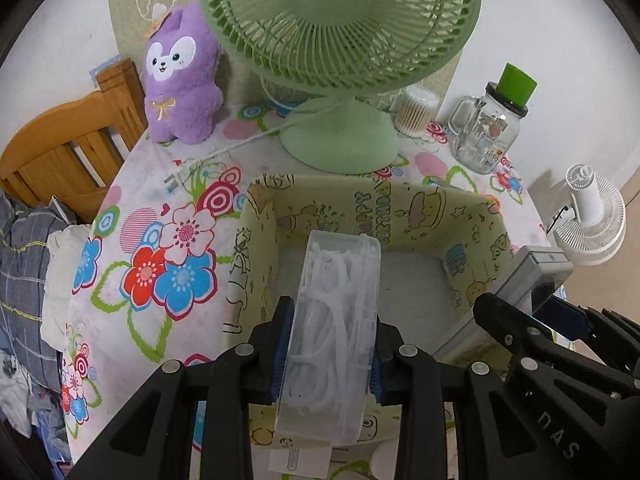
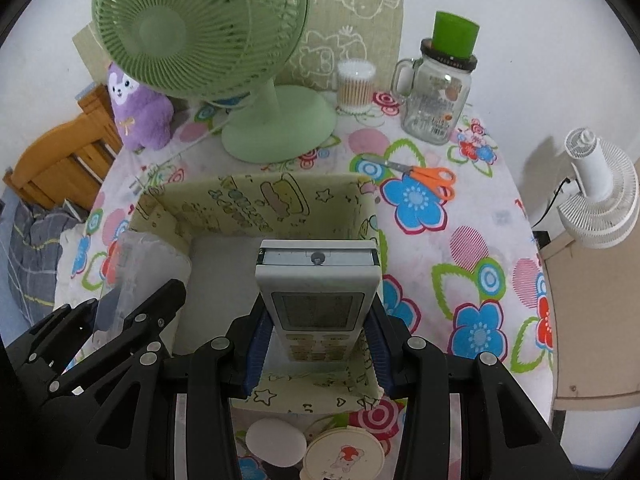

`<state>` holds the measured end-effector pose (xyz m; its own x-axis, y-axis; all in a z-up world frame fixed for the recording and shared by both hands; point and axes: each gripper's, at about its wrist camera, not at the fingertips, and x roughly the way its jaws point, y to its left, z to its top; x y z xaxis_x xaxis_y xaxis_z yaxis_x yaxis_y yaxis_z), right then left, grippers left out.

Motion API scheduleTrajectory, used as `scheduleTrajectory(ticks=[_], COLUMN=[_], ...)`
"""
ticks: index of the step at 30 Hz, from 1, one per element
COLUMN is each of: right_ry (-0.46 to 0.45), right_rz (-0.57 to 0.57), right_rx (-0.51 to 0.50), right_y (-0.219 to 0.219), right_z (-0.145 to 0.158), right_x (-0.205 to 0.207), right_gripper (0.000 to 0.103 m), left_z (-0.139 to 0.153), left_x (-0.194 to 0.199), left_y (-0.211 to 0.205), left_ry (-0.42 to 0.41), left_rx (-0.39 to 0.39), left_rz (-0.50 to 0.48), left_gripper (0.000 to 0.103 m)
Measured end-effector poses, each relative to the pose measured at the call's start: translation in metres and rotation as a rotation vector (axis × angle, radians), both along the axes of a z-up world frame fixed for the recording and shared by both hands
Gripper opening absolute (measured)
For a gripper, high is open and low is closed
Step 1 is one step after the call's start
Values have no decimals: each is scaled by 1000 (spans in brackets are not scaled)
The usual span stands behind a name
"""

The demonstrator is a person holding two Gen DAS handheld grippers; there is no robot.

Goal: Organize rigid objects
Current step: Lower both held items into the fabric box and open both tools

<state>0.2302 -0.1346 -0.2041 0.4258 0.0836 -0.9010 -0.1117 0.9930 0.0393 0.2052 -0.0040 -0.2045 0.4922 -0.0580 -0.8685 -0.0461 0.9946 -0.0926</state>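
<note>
Looking down through the left wrist camera, I see my left hand-held gripper (image 1: 326, 354) clenched on a clear plastic case of white floss picks (image 1: 334, 336), its blue pads pressing both long sides. The case hangs tilted over the open pale-yellow cartoon-printed storage box (image 1: 440, 200), which sits on the counter (image 1: 132, 184) with its flower-patterned cloth. At three o'clock in this view the tip of my other tool shows with a grey object in it.

Through the right wrist camera, my right hand-held gripper (image 2: 318, 338) is grasping a white remote control with a grey screen and yellowish buttons (image 2: 318, 292), pinched at its sides and held above the box's white floor, toward the right wall. The left tool and the floss case appear at nine o'clock, over the box's left wall.

Behind the box, at twelve o'clock, stands a pale green desk fan (image 2: 200, 28). A purple plush toy (image 2: 134, 114) sits at ten o'clock. At one o'clock are a clear tub of cotton swabs (image 2: 354, 86) and a glass mug-jar with a green cup on its lid (image 2: 438, 96). Orange-handled scissors (image 2: 428, 178) lie on the cloth just right of the box. A white round lid (image 2: 274, 442) and a cream round lid with a red print (image 2: 344, 456) lie at six o'clock, near the box's front wall.
</note>
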Motion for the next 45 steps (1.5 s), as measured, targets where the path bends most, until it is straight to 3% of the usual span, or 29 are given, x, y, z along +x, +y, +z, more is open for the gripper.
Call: scheduleTrajectory(ticks=[9,24,25,26,28,31,38,40,45], right_ry=[26,25,27,27,33,17,-11,-14,-24], right_rz=[19,14,10,5,4,4,3,-5,-19], right_rx=[-21,-25,-11,15,67,60,47,44,44], right_y=[6,7,5,3,1,6,7,5,1], right_z=[-16,-15,-14,-13,-11,-7,2,4,11], right_x=[6,13,13,13,12,8,2,0,-6], right_gripper=[48,49,50,58,68,71,75,75,75], left_z=[-19,-19,-19,-18,-16,-11,-6,-3,4], left_x=[4,6,6,6,4,0,-3,-5,-9], left_y=[3,2,2,1,-3,-9,-6,-6,-1], left_ry=[41,44,47,50,46,25,26,21,27], left_rx=[17,44,43,35,27,41,33,53,24], left_rz=[19,14,12,2,-16,-33,-30,-18,-21], left_gripper=[32,35,38,41,55,65,66,73,75])
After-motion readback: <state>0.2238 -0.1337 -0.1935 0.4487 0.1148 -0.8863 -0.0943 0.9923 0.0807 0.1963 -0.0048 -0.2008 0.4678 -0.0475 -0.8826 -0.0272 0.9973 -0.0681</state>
